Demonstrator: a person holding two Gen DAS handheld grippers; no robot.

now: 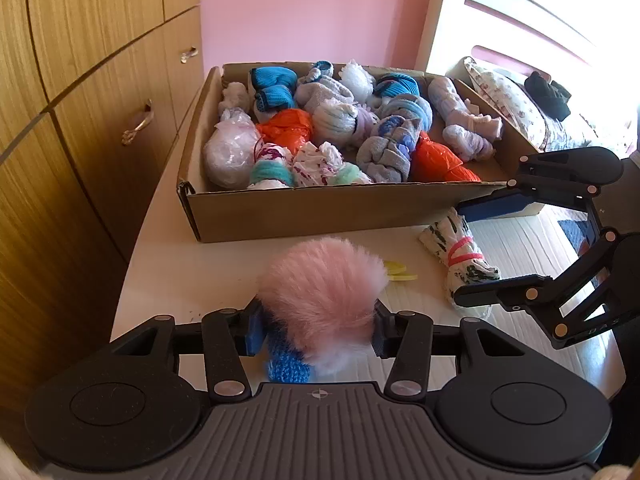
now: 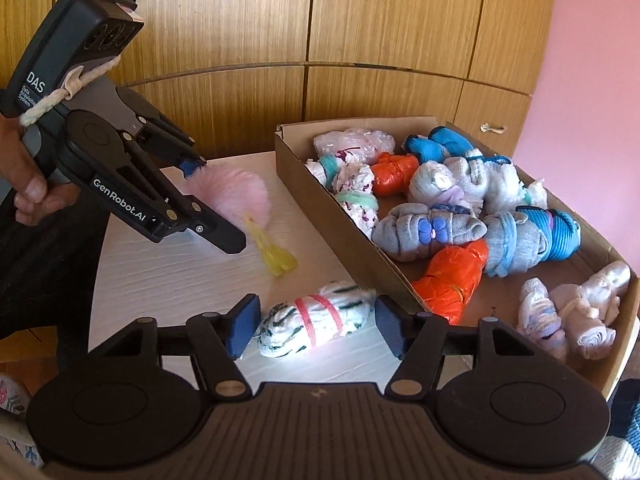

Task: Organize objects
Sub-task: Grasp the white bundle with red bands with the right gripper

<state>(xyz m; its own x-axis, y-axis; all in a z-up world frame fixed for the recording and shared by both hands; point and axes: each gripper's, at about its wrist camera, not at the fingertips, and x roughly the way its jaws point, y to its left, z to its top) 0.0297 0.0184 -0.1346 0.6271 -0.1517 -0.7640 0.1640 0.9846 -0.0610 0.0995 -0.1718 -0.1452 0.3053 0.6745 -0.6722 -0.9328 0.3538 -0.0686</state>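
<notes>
Left hand-held gripper (image 1: 316,330) is gripping the fluffy pink pom-pom (image 1: 326,286). Right hand-held gripper (image 2: 314,330) is straddling, jaws wide, the white rolled bundle with pink bands (image 2: 316,318) on the desk (image 2: 180,276).

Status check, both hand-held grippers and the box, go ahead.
Left hand-held gripper shut on pink fluffy item. Right hand-held gripper open around white bundle on table. Cardboard box crowded, path clear.

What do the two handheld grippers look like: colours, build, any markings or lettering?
Both are matte black linkage grippers with silver pivot pins and blue finger pads. The left gripper carries white "GenRobot.AI" lettering, a "DAS" label on its dark top module and a cream cord tied round its body. The right gripper shows partial "DAS" lettering. A bare hand grips the left handle.
</notes>
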